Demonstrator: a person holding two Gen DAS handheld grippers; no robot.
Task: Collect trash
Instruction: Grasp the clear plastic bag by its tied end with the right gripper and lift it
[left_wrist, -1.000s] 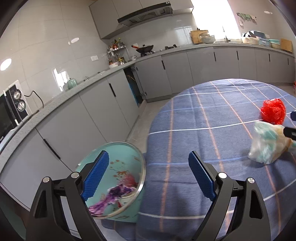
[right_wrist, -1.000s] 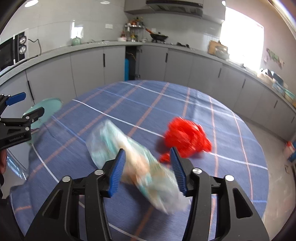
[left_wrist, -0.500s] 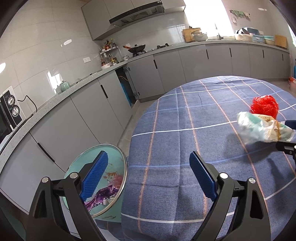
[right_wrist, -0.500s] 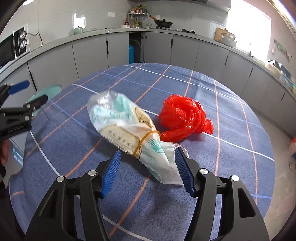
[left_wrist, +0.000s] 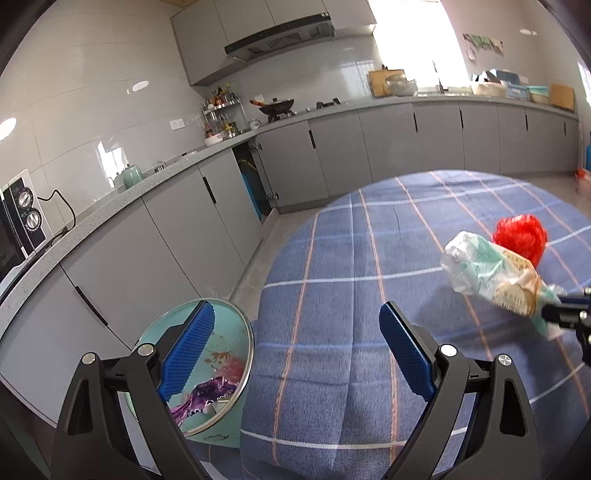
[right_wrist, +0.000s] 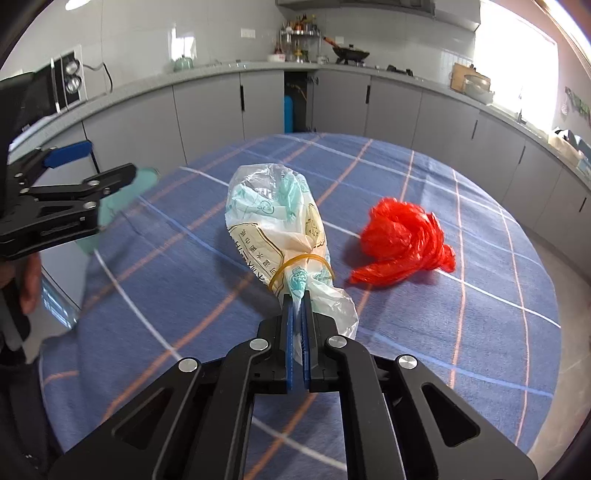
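Right gripper: just closed, pinched on the tied neck of the clear plastic bag with teal print (yellow rubber band around it), frame centre.
Left gripper: spread wide, nothing held.
Crumpled red plastic bag: laid on the blue checked tablecloth, right of centre.

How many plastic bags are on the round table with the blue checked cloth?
2. The clear printed plastic bag tied with a rubber band is pinched at its neck by the right claw. The crumpled red plastic bag lies beside it. None seems hidden.
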